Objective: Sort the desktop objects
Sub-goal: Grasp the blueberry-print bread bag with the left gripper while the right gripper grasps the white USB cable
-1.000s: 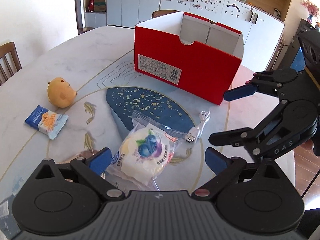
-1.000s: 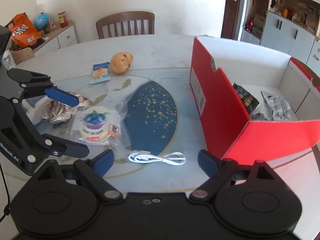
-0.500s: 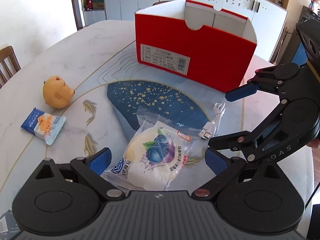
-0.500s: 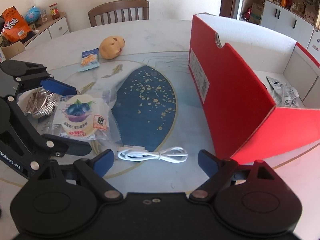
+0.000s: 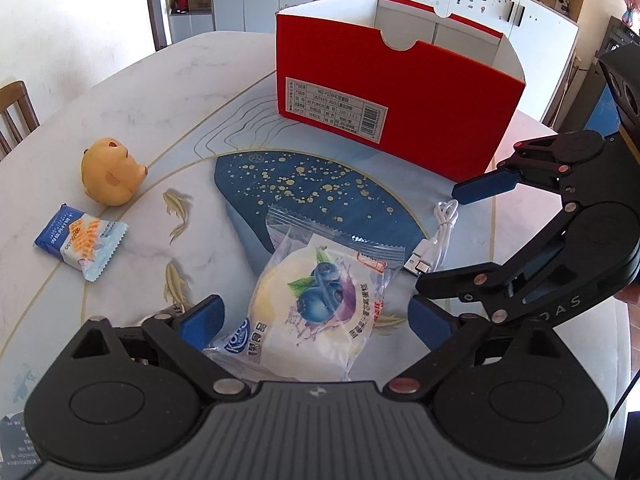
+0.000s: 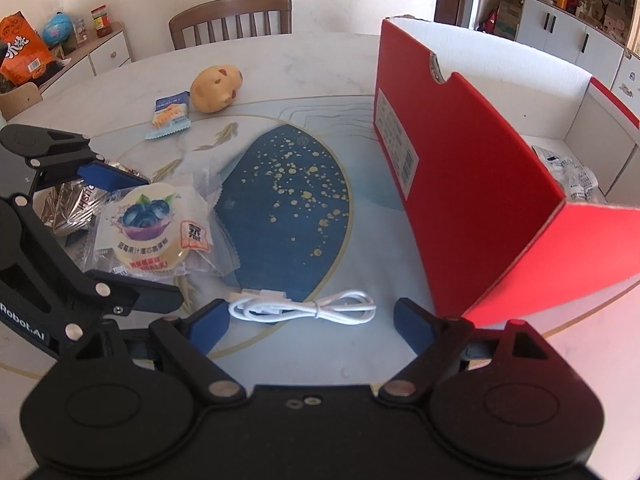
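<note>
Risk no. 1 is the pastry (image 5: pixel 320 308): its clear wrapper lies loose betw. the wide jaws of the left gripper (image 5: pixel 316 320), nothing pinched yet. The bag is slick and crinkly, with slack film at the sealed end; a bite on film alone could let the cake slide or tear the seam. A foil pack (image 6: pixel 68 208) sits touching it on the side toward the near counter (image 5: pixel 132 92) edge, partly under the far jaw, so closing may catch both.

Risk no. 2 is the cable (image 6: pixel 304 308). It lies flat betw. the jaws of the right gripper (image 6: pixel 308 320), which are wide and have just been closing a little, w/ no contact yet. Thin coil, low on the surface: pads may skate over it, or lift one loop and leave the plug dragging. Plug end probably points at the pastry, though the view there is poor.

Both grippers work close together mid-counter; their linkages nearly cross, so a collision is likely if both close and lift at once.

The box (image 6: pixel 472 200) stands toward the far edge, open, wall tall; a dangling cable could snag its rim. The toy (image 5: pixel 110 174) and biscuit (image 5: pixel 80 242) wait near the left edge.
</note>
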The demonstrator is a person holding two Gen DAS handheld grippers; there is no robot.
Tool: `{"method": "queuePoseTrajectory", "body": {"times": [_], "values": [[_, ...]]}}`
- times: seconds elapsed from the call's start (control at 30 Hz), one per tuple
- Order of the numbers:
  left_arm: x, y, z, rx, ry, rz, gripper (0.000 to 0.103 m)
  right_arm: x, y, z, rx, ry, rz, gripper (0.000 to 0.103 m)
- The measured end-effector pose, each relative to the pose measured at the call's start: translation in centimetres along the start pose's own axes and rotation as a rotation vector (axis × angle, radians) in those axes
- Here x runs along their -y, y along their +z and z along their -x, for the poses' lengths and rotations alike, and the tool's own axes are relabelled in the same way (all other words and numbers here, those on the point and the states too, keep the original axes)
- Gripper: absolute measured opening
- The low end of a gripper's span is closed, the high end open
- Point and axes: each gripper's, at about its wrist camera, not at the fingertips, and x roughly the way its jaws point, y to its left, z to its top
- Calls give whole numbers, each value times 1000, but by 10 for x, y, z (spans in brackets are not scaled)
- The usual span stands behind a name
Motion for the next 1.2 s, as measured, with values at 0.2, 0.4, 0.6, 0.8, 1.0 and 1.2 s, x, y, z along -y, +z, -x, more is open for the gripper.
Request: {"method": "queuePoseTrajectory", "body": {"times": [0.2,0.4,0.6,0.8,1.0,1.2], "values": [[2,0,0,-4,-3,-2,92,-3,0,0,4,-5,14,83],[2,-3,2,-1,8,9,83,-4,0,2,4,-4,18,78],[6,-5,0,-18,55,-16,60,-6,-1,6,11,-8,30,77],[7,-6,5,-15,75,3,56,-10,-1,15,34,-14,57,77],[12,-9,14,-11,78,23,55,-10,0,32,51,-6,59,77],[16,-10,31,9,81,57,55,-8,2,54,82,8,61,77]]}}
